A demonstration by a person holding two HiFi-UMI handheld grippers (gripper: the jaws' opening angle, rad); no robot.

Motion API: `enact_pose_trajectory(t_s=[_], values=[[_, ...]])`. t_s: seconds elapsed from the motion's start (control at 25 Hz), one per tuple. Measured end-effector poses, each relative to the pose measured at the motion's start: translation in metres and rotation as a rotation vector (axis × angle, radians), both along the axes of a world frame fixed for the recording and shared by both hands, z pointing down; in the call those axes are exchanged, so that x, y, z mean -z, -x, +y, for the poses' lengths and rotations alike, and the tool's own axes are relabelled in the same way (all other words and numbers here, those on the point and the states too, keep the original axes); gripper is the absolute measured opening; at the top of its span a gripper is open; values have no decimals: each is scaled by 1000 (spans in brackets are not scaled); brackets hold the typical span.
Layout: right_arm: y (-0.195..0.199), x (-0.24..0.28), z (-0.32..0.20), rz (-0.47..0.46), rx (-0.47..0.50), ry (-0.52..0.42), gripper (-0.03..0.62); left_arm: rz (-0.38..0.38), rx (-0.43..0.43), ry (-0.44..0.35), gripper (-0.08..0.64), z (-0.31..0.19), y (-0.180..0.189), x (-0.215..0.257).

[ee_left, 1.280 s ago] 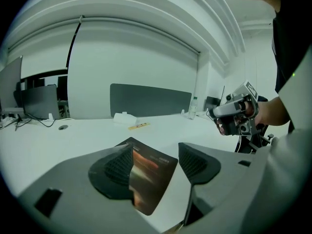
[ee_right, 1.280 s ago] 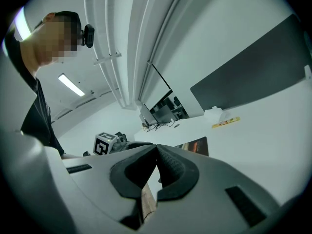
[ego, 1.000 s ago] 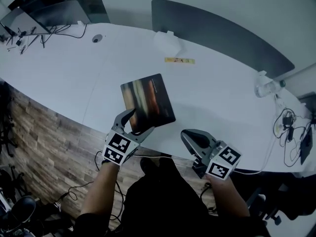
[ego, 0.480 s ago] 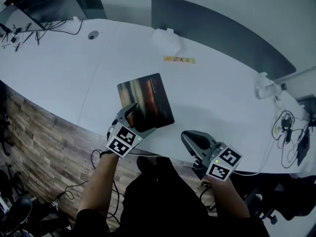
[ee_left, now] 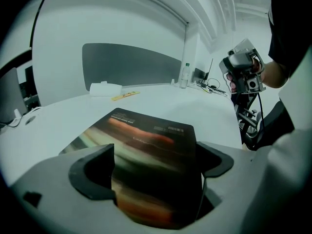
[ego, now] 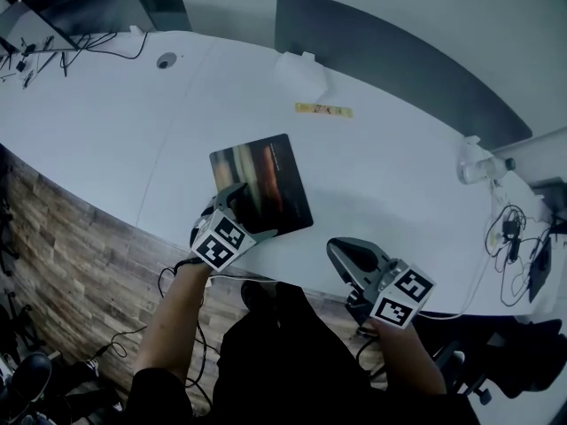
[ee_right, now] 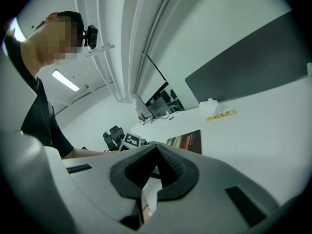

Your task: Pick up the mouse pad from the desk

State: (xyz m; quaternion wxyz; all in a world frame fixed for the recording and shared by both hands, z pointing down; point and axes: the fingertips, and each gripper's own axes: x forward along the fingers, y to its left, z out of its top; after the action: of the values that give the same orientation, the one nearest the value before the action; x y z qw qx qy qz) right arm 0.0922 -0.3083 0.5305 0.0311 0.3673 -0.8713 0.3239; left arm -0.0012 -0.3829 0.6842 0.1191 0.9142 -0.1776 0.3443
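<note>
The mouse pad (ego: 261, 182), dark with orange and grey streaks, lies flat on the white desk (ego: 390, 175) near its front edge. My left gripper (ego: 250, 212) points down at the pad's near edge, and its jaws are opening. In the left gripper view the pad (ee_left: 146, 150) reaches in between the two fingers of that gripper (ee_left: 155, 152), and the pads do not press on it. My right gripper (ego: 347, 255) hangs off the desk's front edge to the right, shut and empty (ee_right: 157, 147). From there the pad (ee_right: 187, 141) shows beyond the left gripper.
A yellow strip (ego: 323, 110) and a white box (ego: 299, 71) lie behind the pad, in front of a grey divider panel (ego: 399, 60). A bottle (ego: 478, 159) and cables (ego: 518, 228) sit at the desk's right end. Monitors (ego: 89, 11) stand at far left.
My left gripper has come down and forward onto the pad's near edge, and its jaws have spread wider. The right gripper has stayed put.
</note>
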Motion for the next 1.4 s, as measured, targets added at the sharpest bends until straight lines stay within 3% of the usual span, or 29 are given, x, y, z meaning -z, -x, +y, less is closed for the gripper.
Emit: enact_pose_trajectory(t_s=[0.28, 0.72, 1.4], values=[[3, -3, -4, 0, -1, 9, 5, -58, -78, 30, 529, -1, 1, -19], [-2, -3, -8, 1, -22, 13, 5, -112, -163, 16, 532, -11, -1, -25], [-3, -8, -4, -19, -31, 24, 5, -55, -148, -16, 534, -17, -2, -25]])
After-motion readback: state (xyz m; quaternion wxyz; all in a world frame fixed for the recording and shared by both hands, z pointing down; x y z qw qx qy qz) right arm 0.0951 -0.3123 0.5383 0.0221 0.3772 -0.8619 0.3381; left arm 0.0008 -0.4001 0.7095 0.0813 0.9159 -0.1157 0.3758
